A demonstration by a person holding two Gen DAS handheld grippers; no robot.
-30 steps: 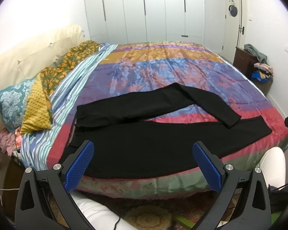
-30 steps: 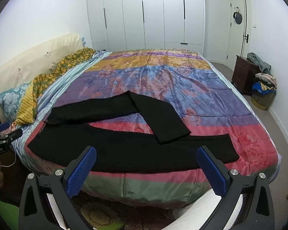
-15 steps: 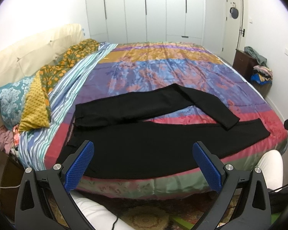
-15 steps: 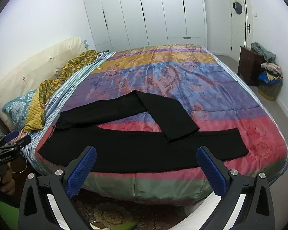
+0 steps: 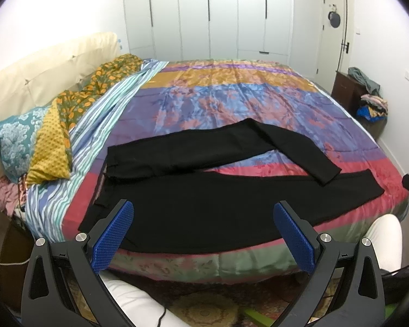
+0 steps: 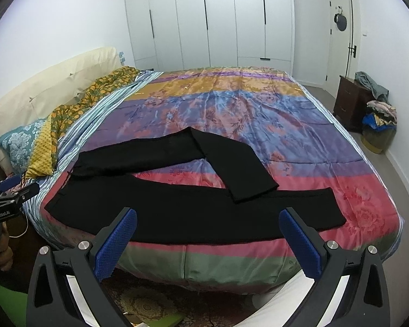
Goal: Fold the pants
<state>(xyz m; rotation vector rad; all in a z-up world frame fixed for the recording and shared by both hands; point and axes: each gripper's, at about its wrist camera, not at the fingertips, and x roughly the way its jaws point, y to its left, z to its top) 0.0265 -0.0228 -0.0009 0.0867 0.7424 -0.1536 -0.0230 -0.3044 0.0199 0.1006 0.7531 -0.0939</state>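
This is a bedroom in a home. A wide bed (image 6: 259, 125) with a bright patchwork-coloured quilt fills the room, with a padded cream headboard (image 6: 49, 87) and patterned pillows (image 5: 27, 141) at one side. Tall white wardrobe doors (image 6: 220, 19) line the far wall beside a white door (image 6: 340, 38), and a dark wooden nightstand (image 6: 347, 103) stands near it with a heap of loose clothes (image 6: 380, 114) piled beside it.
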